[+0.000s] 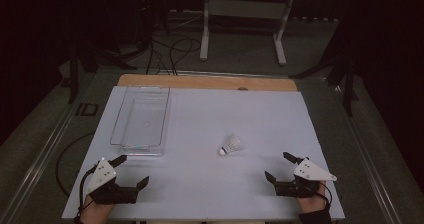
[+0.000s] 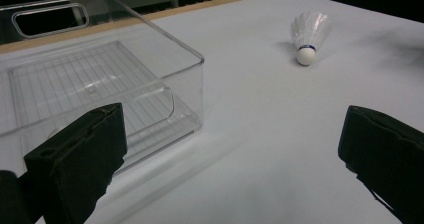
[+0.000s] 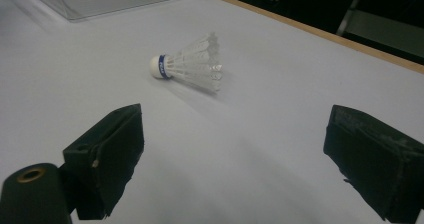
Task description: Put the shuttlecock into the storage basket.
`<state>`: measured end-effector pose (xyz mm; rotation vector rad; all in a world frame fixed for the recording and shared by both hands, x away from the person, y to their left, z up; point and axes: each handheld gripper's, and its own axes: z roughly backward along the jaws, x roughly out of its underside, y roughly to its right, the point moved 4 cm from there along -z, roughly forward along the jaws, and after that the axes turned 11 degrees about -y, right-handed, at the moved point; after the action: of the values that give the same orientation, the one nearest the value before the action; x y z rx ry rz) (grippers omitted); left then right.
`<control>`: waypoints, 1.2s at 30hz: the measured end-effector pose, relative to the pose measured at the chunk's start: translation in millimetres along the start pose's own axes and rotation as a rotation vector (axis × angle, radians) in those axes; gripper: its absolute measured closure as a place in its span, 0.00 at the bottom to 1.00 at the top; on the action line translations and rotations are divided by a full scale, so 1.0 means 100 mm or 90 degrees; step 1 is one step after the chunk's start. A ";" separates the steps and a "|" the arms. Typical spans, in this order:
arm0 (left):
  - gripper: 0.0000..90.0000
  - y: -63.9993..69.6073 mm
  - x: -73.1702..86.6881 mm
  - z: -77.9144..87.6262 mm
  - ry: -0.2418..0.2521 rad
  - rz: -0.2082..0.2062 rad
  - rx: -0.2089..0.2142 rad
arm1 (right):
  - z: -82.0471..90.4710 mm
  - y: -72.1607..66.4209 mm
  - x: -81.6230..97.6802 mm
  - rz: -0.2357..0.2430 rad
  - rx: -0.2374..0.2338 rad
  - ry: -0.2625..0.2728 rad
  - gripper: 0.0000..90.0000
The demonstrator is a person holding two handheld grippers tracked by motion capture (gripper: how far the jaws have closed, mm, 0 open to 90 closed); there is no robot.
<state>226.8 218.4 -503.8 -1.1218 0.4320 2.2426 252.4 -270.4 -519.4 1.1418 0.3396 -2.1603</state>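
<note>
A white feather shuttlecock with a blue band lies on its side near the middle of the white table top, its cork end toward the person. It also shows ahead of the left jaws as shuttlecock and ahead of the right jaws as shuttlecock. A clear plastic bin stands empty at the left; its near corner is close to the left jaws. My left gripper rests open at the front left. My right gripper rests open at the front right. Both hold nothing.
A strip of bare wood runs along the table's far edge. Beyond it on the dark floor stand a white frame and loose cables. Black stand legs flank the table.
</note>
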 end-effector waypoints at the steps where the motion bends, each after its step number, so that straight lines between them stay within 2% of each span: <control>1: 0.00 0.00 -0.03 0.01 -0.004 -0.006 0.002 | 0.01 0.00 0.00 -0.001 0.000 0.001 0.10; 9: 0.00 0.02 -0.25 0.06 -0.032 -0.040 0.029 | 0.01 -0.01 -0.01 0.006 0.003 0.002 0.10; 19: 0.00 0.05 -0.40 0.07 -0.063 -0.067 0.064 | 0.00 -0.01 -0.01 0.009 -0.001 0.002 0.10; 24: 0.00 0.08 -0.51 0.08 -0.072 -0.088 0.072 | 0.00 -0.02 -0.02 0.012 -0.001 0.001 0.10; 31: 0.00 0.10 -0.61 0.08 -0.080 -0.101 0.091 | 0.00 -0.03 -0.02 0.014 0.000 0.001 0.10; 36: 0.00 0.12 -0.65 0.05 -0.094 -0.111 0.095 | 0.00 -0.03 -0.02 0.013 0.000 0.000 0.10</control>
<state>246.5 188.2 -447.9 -0.8775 0.4154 2.0864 251.3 -267.7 -517.6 1.1404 0.3266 -2.1426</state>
